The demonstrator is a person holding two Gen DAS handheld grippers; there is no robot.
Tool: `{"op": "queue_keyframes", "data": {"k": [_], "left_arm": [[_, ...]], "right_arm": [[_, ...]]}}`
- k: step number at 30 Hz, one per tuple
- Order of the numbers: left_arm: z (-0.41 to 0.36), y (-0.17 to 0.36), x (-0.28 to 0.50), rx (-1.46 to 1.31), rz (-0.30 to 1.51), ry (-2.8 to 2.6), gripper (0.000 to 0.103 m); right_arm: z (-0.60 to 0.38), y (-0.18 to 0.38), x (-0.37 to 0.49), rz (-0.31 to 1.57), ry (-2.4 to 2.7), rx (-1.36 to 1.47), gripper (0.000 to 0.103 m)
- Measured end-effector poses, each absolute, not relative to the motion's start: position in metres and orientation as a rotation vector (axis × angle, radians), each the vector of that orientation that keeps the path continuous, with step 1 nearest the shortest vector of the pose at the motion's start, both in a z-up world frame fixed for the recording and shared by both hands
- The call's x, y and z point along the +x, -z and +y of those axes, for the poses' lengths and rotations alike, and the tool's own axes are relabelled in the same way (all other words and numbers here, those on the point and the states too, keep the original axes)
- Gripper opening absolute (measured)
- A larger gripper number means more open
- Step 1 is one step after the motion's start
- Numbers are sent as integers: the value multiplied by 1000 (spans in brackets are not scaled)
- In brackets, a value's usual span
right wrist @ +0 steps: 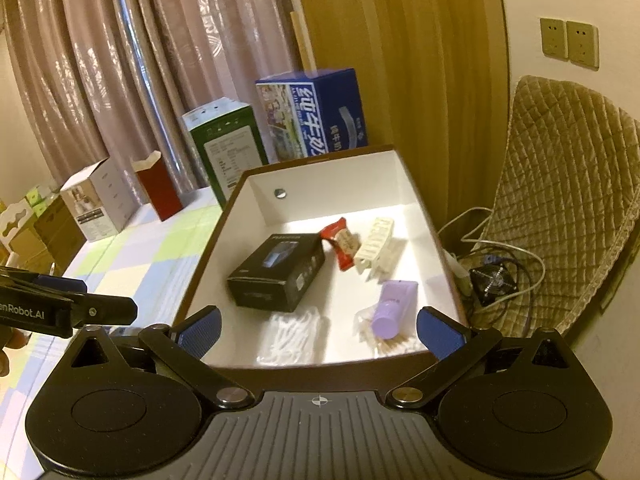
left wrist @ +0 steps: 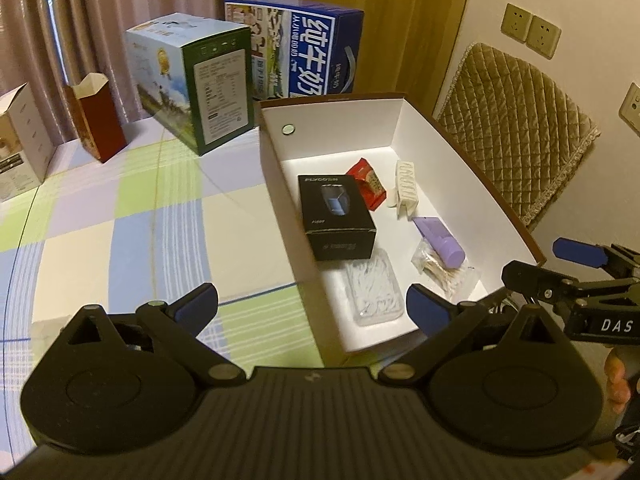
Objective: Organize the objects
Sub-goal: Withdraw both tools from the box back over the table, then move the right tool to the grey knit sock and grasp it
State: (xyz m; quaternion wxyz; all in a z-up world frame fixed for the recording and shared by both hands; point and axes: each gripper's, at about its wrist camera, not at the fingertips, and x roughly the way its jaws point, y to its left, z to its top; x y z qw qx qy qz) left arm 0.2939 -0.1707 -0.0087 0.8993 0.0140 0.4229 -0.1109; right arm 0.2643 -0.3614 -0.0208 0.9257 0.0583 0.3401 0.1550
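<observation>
A white-lined brown box [left wrist: 340,114] [right wrist: 320,172] stands on the checked tablecloth. Inside lie a black carton [left wrist: 338,216] [right wrist: 278,270], a red snack packet [left wrist: 367,182] [right wrist: 343,242], a cream hair clip [left wrist: 407,188] [right wrist: 376,248], a purple tube [left wrist: 440,242] [right wrist: 394,308], a bag of cotton swabs [left wrist: 448,274] [right wrist: 384,342] and a clear pack of white picks [left wrist: 374,294] [right wrist: 292,338]. My left gripper [left wrist: 312,310] is open and empty over the box's near left corner. My right gripper [right wrist: 318,334] is open and empty at the near rim; it also shows at the right edge [left wrist: 560,268] of the left wrist view.
A green carton [left wrist: 192,84] [right wrist: 224,148], a blue milk carton [left wrist: 296,46] [right wrist: 314,114], a dark red open box [left wrist: 98,118] [right wrist: 158,186] and a white box [left wrist: 18,140] [right wrist: 100,200] stand along the curtain. A quilted chair [left wrist: 516,128] [right wrist: 560,200] and cables [right wrist: 496,268] are to the right.
</observation>
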Motion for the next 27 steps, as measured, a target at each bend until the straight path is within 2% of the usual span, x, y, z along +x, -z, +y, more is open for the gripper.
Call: {"op": "queue_keyframes", "data": {"k": [15, 27], "left_arm": [[-111, 9, 254, -25, 895, 191, 99], [-61, 26, 230, -48, 945, 138, 99]], "right_arm": [[-311, 25, 234, 745, -378, 97, 101], [-255, 50, 215, 831, -472, 73, 101]]}}
